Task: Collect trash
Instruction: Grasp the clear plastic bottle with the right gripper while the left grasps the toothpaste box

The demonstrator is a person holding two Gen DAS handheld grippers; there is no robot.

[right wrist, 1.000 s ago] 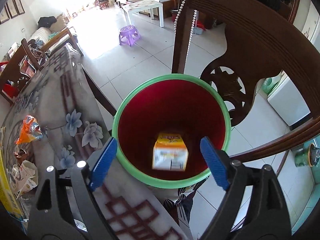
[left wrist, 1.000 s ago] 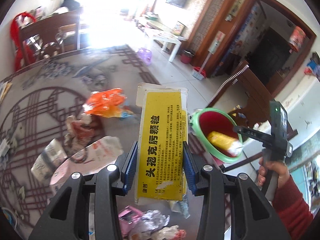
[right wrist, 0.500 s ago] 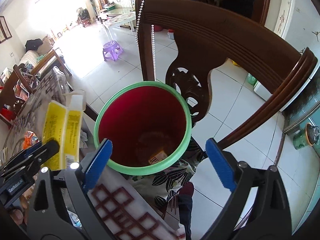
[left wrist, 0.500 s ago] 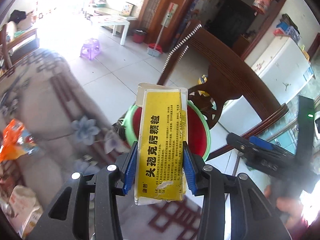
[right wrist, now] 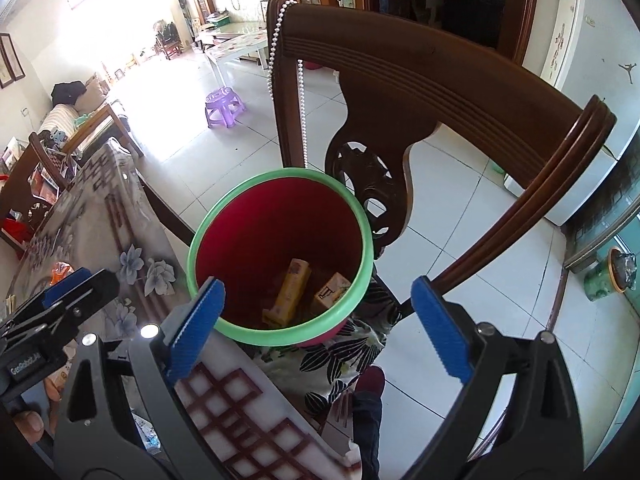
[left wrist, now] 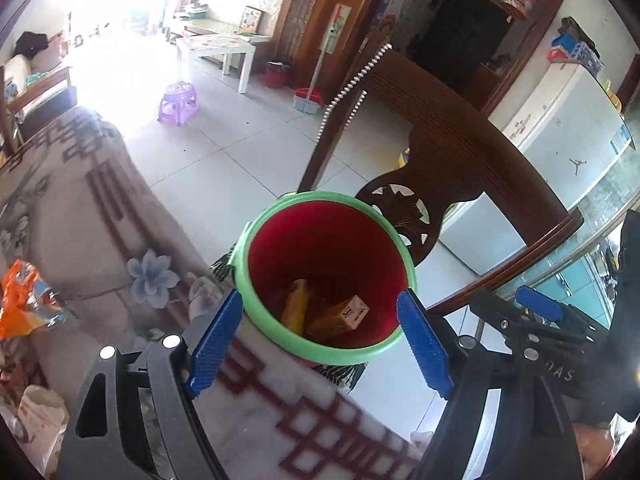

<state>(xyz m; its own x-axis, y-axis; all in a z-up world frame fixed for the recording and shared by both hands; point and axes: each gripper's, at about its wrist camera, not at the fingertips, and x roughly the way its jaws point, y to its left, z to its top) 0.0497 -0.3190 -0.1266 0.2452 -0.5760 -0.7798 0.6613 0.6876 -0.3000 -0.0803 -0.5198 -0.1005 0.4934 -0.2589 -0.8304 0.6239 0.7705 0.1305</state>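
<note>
The left gripper (left wrist: pixel 320 338) stands with its blue ribbed pads spread wide and nothing between them, directly over the mouth of the round bin with red wall and green rim (left wrist: pixel 256 240). The right gripper (right wrist: pixel 318 326) is equally wide apart and empty, framing the same bin from the near side. The bin stands on a floral-patterned seat (right wrist: pixel 352 344), just beside the edge of the table covered with a grey cloth bearing red lattice and blue flower print (left wrist: pixel 120 240). Inside the bin lie a long yellow carton (right wrist: pixel 290 296) on its side and a smaller orange-yellow box (right wrist: pixel 332 290) just beside it; printing shows on both, but it is too small to read. The carved dark wooden chair back (right wrist: pixel 440 92), with a string of white beads (right wrist: pixel 302 112) hanging from one post, rises close behind the bin's far rim. Open tiled floor lies beyond the chair and to the right. On the table, near the left edge of the left wrist view, rests a crumpled orange wrapper (left wrist: pixel 24 304). The body of the left gripper carries a white label, only partly legible.
</note>
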